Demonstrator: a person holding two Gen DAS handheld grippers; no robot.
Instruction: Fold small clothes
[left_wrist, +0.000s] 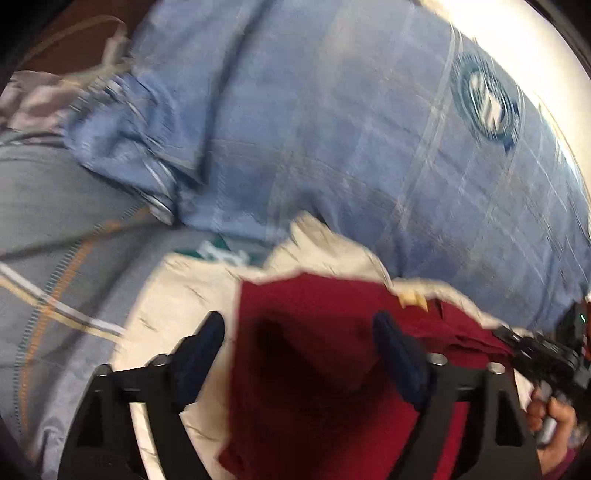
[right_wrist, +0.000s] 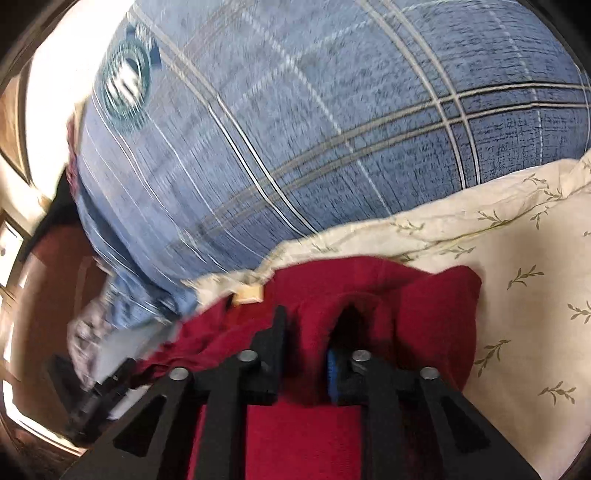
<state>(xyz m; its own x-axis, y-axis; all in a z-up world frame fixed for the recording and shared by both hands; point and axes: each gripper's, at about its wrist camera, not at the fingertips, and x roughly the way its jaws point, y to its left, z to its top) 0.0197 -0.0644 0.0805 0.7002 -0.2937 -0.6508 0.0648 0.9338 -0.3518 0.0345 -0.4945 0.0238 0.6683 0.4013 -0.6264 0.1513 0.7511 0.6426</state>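
A dark red small garment lies bunched on a cream leaf-print cloth. In the left wrist view my left gripper has its fingers wide apart, with the red cloth lying between them and draped over the frame. In the right wrist view my right gripper is closed down on a raised fold of the red garment. The right gripper and the hand that holds it show at the right edge of the left view. A small tan label sits at the garment's far edge.
A blue plaid bedspread with a round emblem fills the background. Rumpled blue and grey bedding lies to the left, with a grey jacket with orange stitching. The left gripper's frame shows low left.
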